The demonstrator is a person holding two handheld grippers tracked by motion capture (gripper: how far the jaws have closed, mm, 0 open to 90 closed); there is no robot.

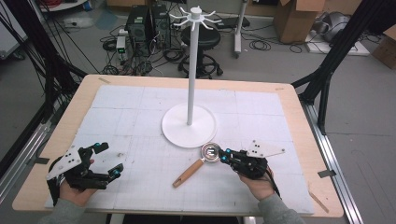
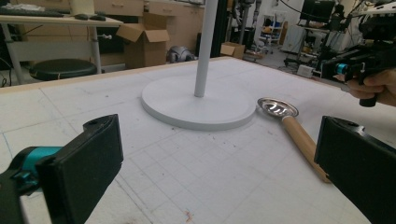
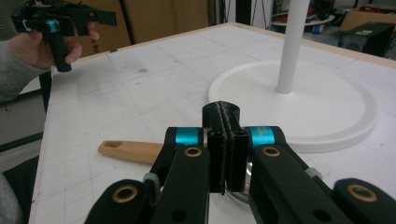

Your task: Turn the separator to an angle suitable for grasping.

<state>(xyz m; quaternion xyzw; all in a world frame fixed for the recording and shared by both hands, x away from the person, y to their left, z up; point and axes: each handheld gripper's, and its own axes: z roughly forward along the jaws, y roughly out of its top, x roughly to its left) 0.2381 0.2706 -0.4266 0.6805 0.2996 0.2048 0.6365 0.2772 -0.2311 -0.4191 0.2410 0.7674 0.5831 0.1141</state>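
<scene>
The strainer spoon [image 1: 198, 163] lies flat on the tabletop [image 1: 140, 112], its metal bowl just beside the rim of the white stand [image 1: 189, 125] and its wooden handle running back toward us. We judge it light and stiff; the steel bowl looks thin and slippery, the wood far kinder to grip. Our right tongs [image 1: 225, 154] sit closed tight at the bowl's edge. In the right gripper view the pads meet over the rim, and they may be pinching it, though the pads hide the contact, so we cannot be sure. A hold at the rim would leave the long handle hanging as a lever, so it could swing; the neck where wood meets metal seems a steadier place to take it. Our left tongs [image 1: 107, 161] rest well apart at the near left, spread wide and empty.

The tabletop is white gridded board with a pale wooden border. The stand's tall pole ends in a ring of hooks. Beyond are grey floor, cables, a stool and cardboard boxes.
</scene>
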